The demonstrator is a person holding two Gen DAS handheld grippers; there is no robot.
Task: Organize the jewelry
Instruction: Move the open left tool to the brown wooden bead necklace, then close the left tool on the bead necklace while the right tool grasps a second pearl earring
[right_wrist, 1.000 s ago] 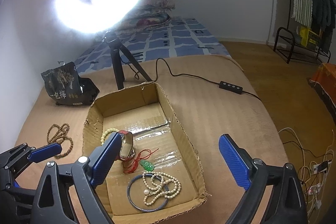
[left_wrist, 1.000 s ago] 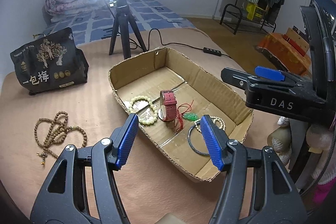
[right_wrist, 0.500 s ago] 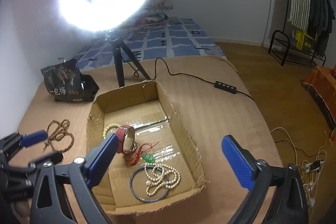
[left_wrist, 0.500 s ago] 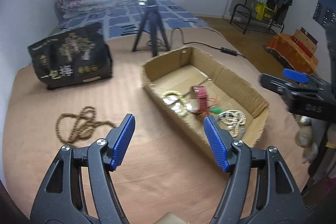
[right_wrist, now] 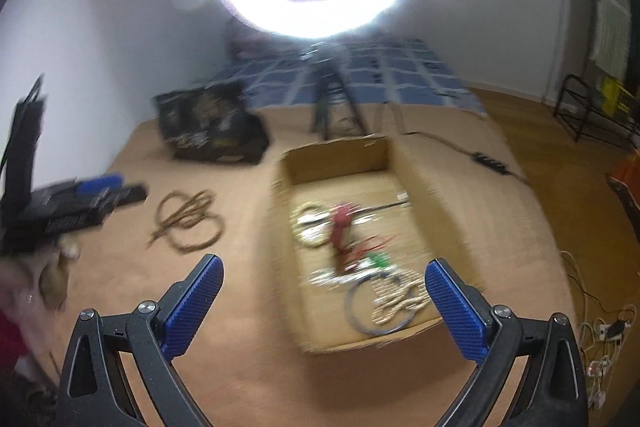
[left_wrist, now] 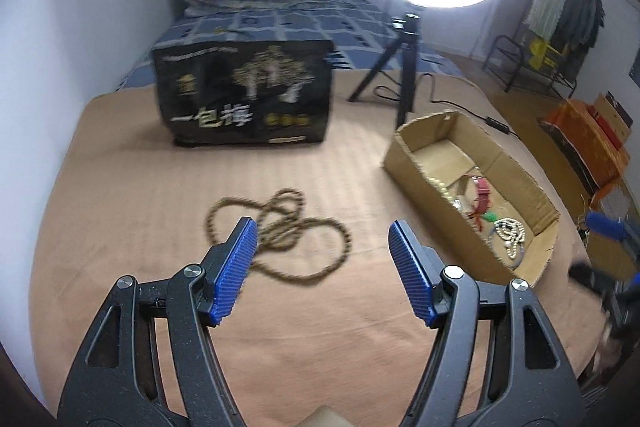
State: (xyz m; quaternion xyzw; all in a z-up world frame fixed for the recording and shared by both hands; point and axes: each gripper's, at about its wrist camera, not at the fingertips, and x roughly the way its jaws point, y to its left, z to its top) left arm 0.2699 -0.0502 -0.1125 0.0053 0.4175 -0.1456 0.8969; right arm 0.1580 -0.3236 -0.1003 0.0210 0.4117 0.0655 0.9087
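A long brown bead necklace lies in loops on the tan blanket, just ahead of my left gripper, whose blue pads stand open and apart from it with nothing between them. To the right is a cardboard box holding a red watch, a pearl necklace, a green pendant and a cream bracelet. My right gripper hangs wide open and empty before the near end of the box. In that blurred view the brown beads lie left of the box, near the left gripper.
A black printed bag stands behind the beads. A ring light on a black tripod stands behind the box, its cable trailing right. Folded bedding lies at the back; a clothes rack and an orange box are on the floor to the right.
Both grippers have swung left. The left one has left the box and now hangs over the brown beads. The right one now faces the box head on. Both views are motion-blurred.
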